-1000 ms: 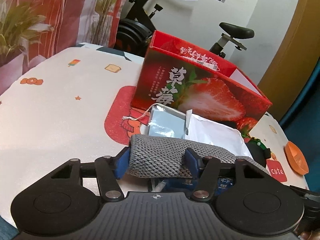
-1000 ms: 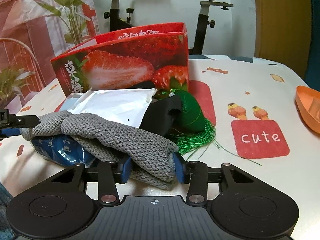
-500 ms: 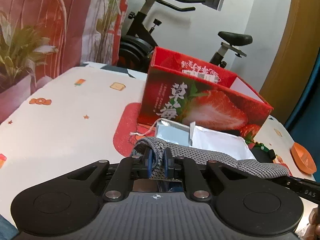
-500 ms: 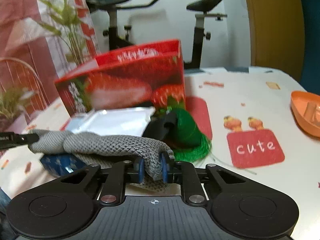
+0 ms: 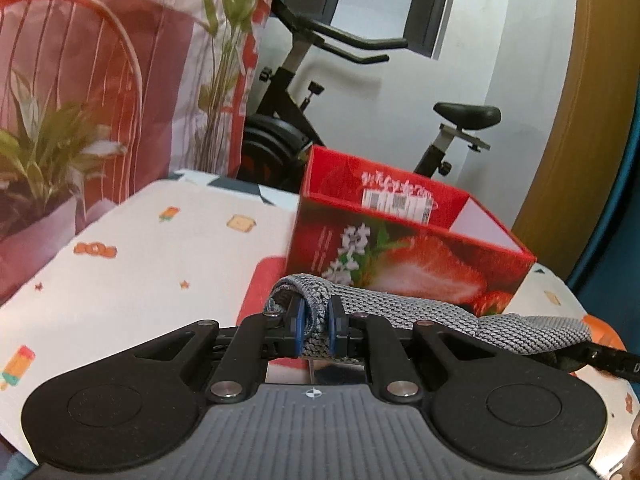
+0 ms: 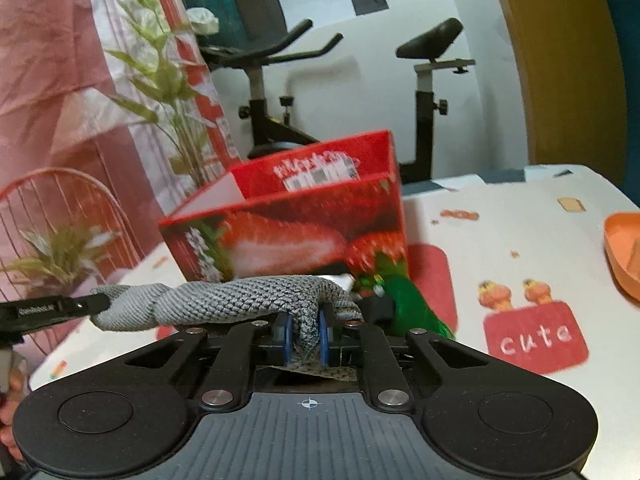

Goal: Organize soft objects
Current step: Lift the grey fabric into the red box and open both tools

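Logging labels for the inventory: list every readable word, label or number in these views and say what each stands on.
"cute": red square patch printed on the white patterned tablecloth.
White characters and barcode sticker on the red strawberry-printed cardboard box: too blurred to read.
Small white lettering on the left gripper's black finger: illegible.

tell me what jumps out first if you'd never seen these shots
The grey knit cloth stretched between the two grippers: the left gripper pinches one end, the right gripper the other, and it hangs in front of the box. Just behind it stands the open red strawberry box on the cartoon-print table. Beside the box, right of the cloth in the right wrist view, lies a green tasselled thing.
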The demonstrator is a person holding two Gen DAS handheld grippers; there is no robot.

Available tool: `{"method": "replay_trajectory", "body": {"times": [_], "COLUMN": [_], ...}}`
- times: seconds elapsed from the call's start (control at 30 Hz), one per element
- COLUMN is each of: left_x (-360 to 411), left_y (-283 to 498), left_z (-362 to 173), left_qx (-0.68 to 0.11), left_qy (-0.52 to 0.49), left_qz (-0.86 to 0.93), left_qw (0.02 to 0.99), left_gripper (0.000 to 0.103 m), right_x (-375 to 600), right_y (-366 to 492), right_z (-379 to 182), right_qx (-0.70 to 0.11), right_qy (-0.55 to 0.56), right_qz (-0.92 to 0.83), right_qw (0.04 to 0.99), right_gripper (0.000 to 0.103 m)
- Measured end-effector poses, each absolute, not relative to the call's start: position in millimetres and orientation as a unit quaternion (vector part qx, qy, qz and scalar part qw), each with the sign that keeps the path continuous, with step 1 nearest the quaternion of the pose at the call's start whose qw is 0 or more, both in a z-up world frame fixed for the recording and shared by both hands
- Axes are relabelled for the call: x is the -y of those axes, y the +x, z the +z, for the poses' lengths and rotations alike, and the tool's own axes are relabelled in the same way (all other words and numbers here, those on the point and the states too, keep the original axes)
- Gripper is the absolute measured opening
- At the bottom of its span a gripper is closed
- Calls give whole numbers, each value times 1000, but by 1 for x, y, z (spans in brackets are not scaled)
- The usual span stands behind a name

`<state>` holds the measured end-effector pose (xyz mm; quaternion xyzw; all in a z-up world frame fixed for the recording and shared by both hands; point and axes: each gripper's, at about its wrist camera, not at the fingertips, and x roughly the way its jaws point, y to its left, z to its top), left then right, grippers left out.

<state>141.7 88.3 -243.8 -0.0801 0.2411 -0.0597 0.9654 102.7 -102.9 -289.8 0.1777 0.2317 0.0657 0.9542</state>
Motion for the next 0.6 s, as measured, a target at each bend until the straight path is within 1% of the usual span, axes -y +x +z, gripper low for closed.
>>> {"method": "replay_trajectory", "body": {"times": [0.2,0.43,0.6], "left_x": [-88,-69,-57], "left_y": [152,178,210], "left_z": [-218,-191,-181], "left_qx": [-202,-156,-163], "left_qy": [-74,-49,-61], "left_qz": [-49,-50,-62], "left_qw": [975,985,983], "left_gripper": [12,12,12], "right_x": [103,115,112], "right_y": [121,161,193], "right_z": [-256,-232,-223], "right_qx": [-220,-231,-238], "right_qy": [177,232,223], "right_qz": [92,108,114], "right_qw": [955,939,938], "right_gripper": [11,10,10]}}
